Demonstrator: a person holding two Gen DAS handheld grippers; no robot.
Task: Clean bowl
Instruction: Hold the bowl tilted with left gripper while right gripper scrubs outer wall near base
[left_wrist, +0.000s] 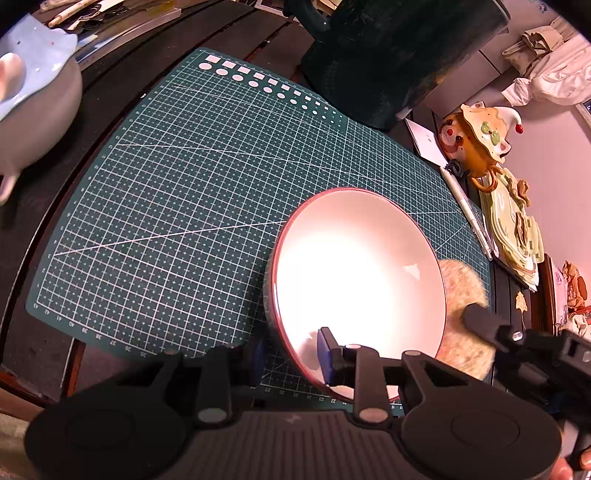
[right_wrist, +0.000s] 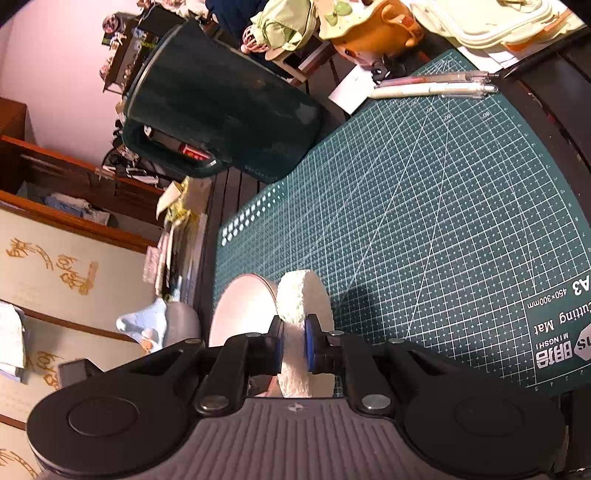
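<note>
A white bowl (left_wrist: 354, 273) with a red rim stands tilted on its edge on the green cutting mat (left_wrist: 177, 192). My left gripper (left_wrist: 291, 360) is shut on its near rim, one blue pad inside the bowl and the other outside. A round pale sponge (left_wrist: 461, 291) sits against the bowl's right side, partly hidden behind the rim. In the right wrist view my right gripper (right_wrist: 294, 347) is shut on that sponge (right_wrist: 299, 302), its blue pads squeezing both flat faces. The bowl (right_wrist: 242, 314) shows just left of the sponge, touching it.
A dark green jug (left_wrist: 391, 59) stands at the mat's far edge. At the left sits a grey pot with a blue lid (left_wrist: 37, 107). Pens (left_wrist: 471, 210), an orange figurine pot (left_wrist: 476, 140) and stacked plates (left_wrist: 517, 229) line the mat's right side.
</note>
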